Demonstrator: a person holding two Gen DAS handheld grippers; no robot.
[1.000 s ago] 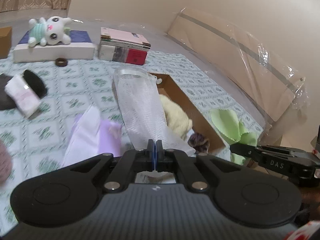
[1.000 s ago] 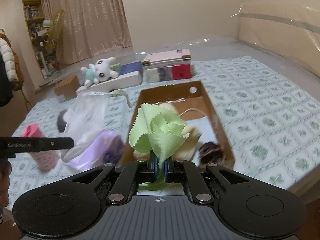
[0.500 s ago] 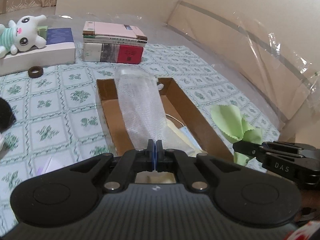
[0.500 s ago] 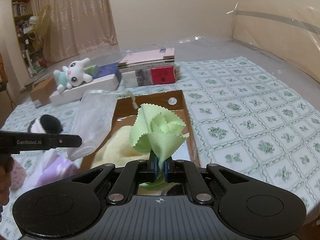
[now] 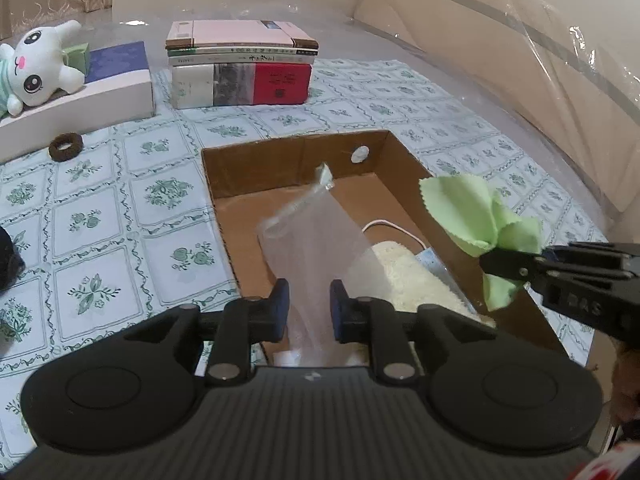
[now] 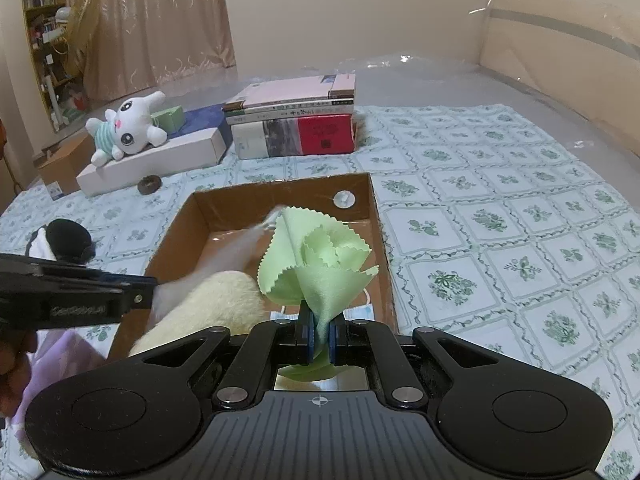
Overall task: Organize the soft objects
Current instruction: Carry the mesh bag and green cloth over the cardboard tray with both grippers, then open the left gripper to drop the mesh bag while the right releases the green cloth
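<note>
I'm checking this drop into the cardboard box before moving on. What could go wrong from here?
The left gripper has just been opening, and the mesh pouch between its pads slants toward the box's left wall, so it may drape over the rim. The green cloth, pinched by the right gripper, hangs near the right wall and could fall outside.

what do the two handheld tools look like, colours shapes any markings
Both match: matte black plastic, a ribbed body with two round discs, silver pivot screws on angled linkage arms and blue-edged pads. The left tool has a small white emblem mid-body; the right tool has a white crosshair mark. Seen side-on, each finger bears pale raised lettering, blurred here. No cables or sleeves show.
</note>
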